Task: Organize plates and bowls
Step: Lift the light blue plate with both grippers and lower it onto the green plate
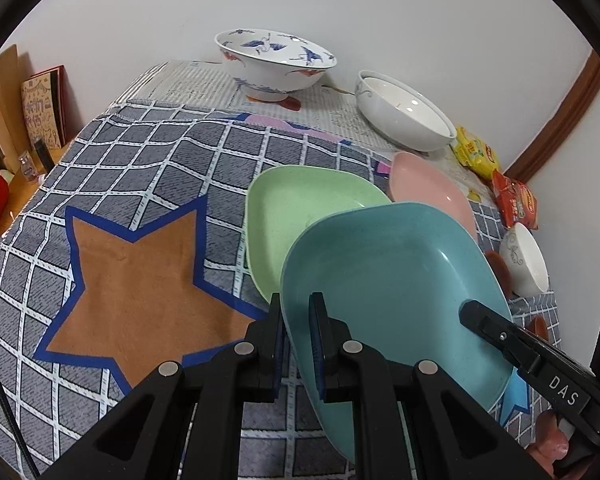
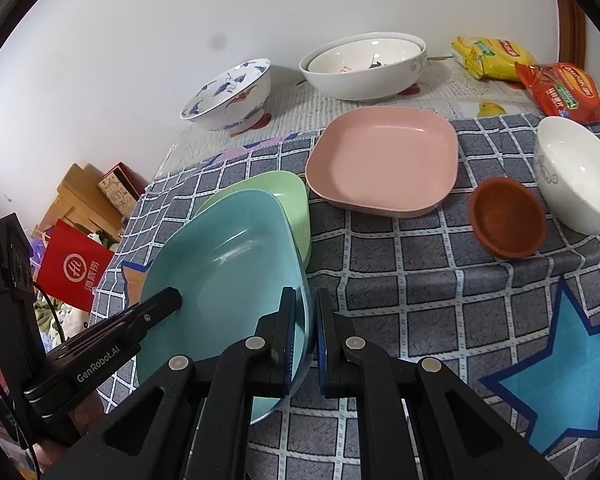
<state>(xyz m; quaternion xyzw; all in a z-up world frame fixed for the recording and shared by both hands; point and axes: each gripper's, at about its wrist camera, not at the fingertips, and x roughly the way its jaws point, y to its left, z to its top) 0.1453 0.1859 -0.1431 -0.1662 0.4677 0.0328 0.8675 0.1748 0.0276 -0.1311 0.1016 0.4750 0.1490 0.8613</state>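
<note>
The sorting is only partly done. The left gripper [image 1: 296,344] and right gripper [image 2: 304,340] each clamp a rim of the teal plate [image 1: 388,280], held tilted just above the green plate [image 1: 300,204] — not yet nested. The pink plate [image 2: 384,160], two nested white bowls [image 2: 364,66] and the other bowls sit scattered across the desk [image 2: 420,300].

wrist views: steeply down, close | shared: teal plate [image 1: 396,280] [image 2: 224,264]

Yellow snack packet [image 2: 490,58] beside red packet [image 2: 564,94] on checked cloth [image 2: 400,280]
</note>
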